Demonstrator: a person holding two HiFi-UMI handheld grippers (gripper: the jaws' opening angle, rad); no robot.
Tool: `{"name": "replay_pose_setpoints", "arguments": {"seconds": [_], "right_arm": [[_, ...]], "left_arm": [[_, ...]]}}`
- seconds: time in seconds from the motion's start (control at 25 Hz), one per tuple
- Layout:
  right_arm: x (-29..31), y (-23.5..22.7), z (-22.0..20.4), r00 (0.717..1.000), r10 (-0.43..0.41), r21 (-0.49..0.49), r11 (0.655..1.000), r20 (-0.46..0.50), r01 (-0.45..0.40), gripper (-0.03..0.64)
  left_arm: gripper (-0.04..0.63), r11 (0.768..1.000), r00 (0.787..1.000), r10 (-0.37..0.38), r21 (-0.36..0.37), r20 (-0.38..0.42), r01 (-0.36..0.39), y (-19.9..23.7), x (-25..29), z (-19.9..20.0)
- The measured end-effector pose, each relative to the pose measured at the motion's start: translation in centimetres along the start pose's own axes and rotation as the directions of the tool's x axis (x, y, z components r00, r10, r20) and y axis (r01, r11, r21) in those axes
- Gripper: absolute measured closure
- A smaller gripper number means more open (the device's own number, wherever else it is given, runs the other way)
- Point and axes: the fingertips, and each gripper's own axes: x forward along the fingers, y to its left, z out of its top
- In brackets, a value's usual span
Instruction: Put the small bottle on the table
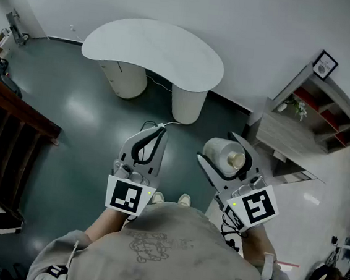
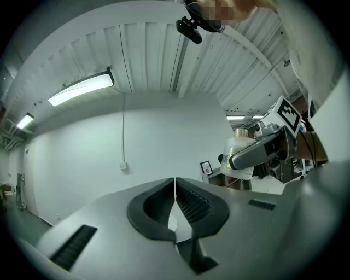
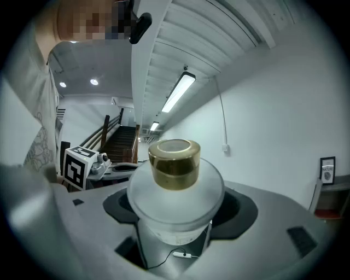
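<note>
Right gripper view shows the right gripper (image 3: 178, 210) spread wide and clamped on the small bottle (image 3: 175, 188), a frosted white one with a gold cap (image 3: 174, 163), its body pressed between both dark pads. Head view puts the bottle in the air above the floor (image 1: 71, 125), well short of the near edge of the white table (image 1: 153, 47). The left gripper (image 2: 175, 183) has its jaws together, nothing between them

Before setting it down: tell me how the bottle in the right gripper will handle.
Probably rigid: the bottle keeps its round shape between the jaws. Its smooth frosted wall may slip. Being round, it would likely roll if tipped over.
</note>
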Motion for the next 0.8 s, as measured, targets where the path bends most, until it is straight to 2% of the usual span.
{"name": "replay_pose_setpoints", "arguments": {"seconds": [0.8], "right_arm": [[-1.1, -4.5, -1.2, 1.0, 0.004, 0.022, 1.0, -0.003, -0.004, 0.278]], "left_arm": [[0.574, 1.0, 1.0, 0.012, 0.003, -0.014, -0.012, -2.2, 3.8, -0.5]]}}
